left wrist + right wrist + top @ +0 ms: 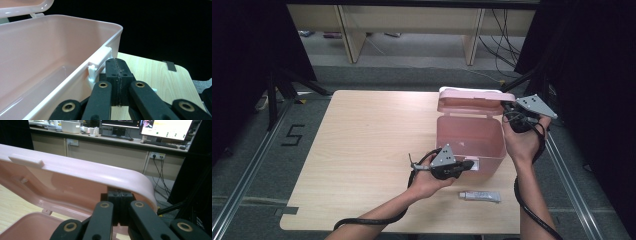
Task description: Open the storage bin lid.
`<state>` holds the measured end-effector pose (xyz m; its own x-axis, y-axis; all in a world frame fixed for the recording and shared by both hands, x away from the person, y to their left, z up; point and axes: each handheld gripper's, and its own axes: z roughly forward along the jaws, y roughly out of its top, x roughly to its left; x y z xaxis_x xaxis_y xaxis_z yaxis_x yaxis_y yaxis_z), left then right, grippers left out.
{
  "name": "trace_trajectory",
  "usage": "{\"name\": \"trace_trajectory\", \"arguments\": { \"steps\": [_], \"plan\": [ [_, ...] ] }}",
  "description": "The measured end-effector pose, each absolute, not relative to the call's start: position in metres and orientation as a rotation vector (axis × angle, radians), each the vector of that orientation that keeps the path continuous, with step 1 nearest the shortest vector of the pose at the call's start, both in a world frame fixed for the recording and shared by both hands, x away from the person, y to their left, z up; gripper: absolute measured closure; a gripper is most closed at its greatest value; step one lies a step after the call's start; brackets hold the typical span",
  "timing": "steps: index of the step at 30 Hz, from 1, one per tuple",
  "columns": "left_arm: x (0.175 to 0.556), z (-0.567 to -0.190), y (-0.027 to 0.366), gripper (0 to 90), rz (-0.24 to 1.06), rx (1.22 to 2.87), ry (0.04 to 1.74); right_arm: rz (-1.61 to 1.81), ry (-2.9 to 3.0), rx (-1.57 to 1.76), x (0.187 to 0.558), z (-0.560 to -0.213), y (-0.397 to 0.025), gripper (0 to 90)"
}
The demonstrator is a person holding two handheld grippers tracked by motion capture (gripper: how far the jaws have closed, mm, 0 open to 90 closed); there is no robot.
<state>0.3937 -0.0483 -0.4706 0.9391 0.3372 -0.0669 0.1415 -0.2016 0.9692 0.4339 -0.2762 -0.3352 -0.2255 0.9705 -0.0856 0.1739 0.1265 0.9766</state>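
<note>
The right gripper (pixel 512 111), jaws pressed together, sits under the raised lid (pixel 472 100) at its right end, right of centre in the high view. The left gripper (pixel 467 165), also closed, rests against the box (pixel 469 137) front by the latch (pixel 100 61), lower centre. The lid's long axis runs left to right above the box, so the right hand is nearer it.
</note>
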Motion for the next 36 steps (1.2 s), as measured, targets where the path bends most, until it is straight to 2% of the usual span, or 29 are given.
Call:
{"name": "trace_trajectory", "arguments": {
  "steps": [36],
  "plan": [
    [0.394,-0.471,-0.048,89.3,0.176,1.773,0.362,1.138,1.514,1.158,0.474,-0.331,-0.27,90.0]
  ]
}}
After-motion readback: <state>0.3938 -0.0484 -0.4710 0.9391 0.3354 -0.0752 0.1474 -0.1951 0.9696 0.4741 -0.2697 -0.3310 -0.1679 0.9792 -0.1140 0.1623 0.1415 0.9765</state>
